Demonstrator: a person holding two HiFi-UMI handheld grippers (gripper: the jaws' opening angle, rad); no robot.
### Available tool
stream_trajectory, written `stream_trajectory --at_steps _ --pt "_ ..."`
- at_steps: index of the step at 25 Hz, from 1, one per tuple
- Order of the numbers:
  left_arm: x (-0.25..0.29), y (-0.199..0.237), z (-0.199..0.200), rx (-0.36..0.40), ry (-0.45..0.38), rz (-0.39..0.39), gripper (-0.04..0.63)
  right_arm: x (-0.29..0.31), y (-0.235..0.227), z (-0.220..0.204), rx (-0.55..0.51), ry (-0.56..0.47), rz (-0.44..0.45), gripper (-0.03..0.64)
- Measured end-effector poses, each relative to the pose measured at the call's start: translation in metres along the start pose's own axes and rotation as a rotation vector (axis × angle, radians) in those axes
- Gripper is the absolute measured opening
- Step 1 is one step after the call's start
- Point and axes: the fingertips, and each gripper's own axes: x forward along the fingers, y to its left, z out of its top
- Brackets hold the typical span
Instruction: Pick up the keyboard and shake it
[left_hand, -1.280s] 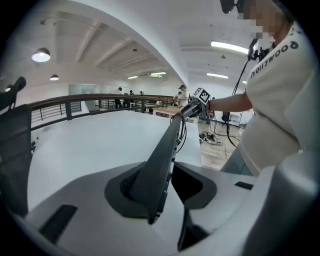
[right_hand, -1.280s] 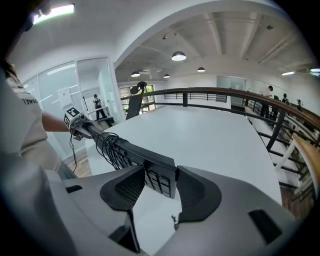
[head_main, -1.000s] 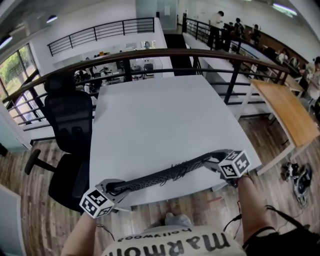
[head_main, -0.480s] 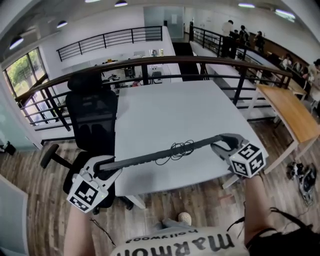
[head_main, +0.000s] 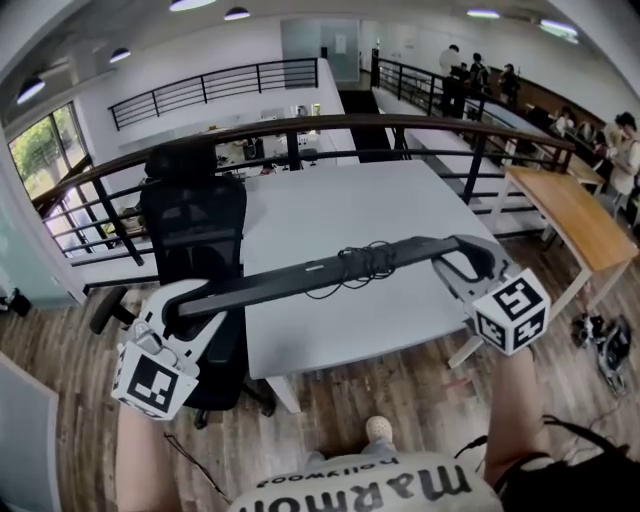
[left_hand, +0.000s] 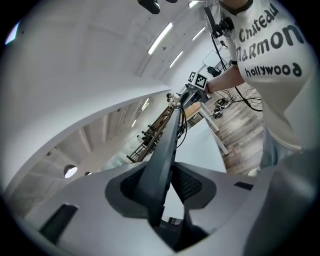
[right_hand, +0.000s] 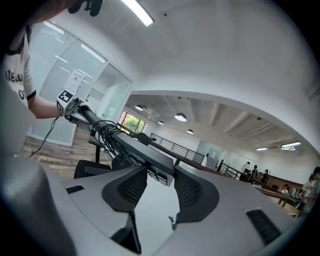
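Note:
A long dark keyboard (head_main: 300, 276) hangs in the air over the near part of the white table (head_main: 340, 205), with its black cable (head_main: 366, 262) bunched on top near the middle. My left gripper (head_main: 186, 306) is shut on its left end. My right gripper (head_main: 456, 250) is shut on its right end, and its jaws have just been closing a little further on it. In the left gripper view the keyboard (left_hand: 169, 142) runs edge-on out from between the jaws of the left gripper (left_hand: 162, 186). The right gripper view shows the keyboard's corner (right_hand: 150, 156) pinched by the right gripper (right_hand: 156, 186).
A black office chair (head_main: 195, 225) stands at the table's left side, below my left gripper. A dark railing (head_main: 300, 128) runs behind the table. A wooden table (head_main: 575, 225) stands to the right, with shoes (head_main: 605, 350) on the floor beside it. People stand far back.
Both grippers have risen with the keyboard, from just above the table's front edge to well above it. The keyboard stays held at both ends.

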Motion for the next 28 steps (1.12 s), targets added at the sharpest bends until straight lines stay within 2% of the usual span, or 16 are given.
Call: stream_trajectory --at_steps 3,8,14,17,19,22,25,28 --pt "-0.009 0.005 0.010 0.082 -0.017 0.049 0.137 -0.013 0.003 0.012 -0.034 -0.047 -0.045 0.189" --pt "-0.018 0.006 0.018 0.265 0.012 0.118 0.110 -0.029 0.006 0.028 -0.092 -0.122 -0.123 0.187" --pt "-0.025 0.014 0.026 0.406 0.009 0.177 0.094 -0.040 0.009 0.039 -0.145 -0.194 -0.204 0.184" --pt "-0.025 0.031 0.041 0.477 -0.005 0.240 0.092 -0.045 -0.003 0.056 -0.190 -0.247 -0.258 0.184" --pt "-0.024 0.039 0.049 0.525 -0.004 0.285 0.092 -0.044 -0.011 0.059 -0.254 -0.231 -0.284 0.184" --pt "-0.022 0.042 0.044 0.539 0.029 0.269 0.089 -0.033 -0.010 0.049 -0.282 -0.165 -0.284 0.130" --pt "-0.021 0.037 0.045 0.530 0.028 0.259 0.087 -0.036 -0.011 0.049 -0.243 -0.196 -0.303 0.133" --pt "-0.020 0.044 0.055 0.549 0.013 0.281 0.087 -0.042 -0.018 0.057 -0.256 -0.210 -0.308 0.133"
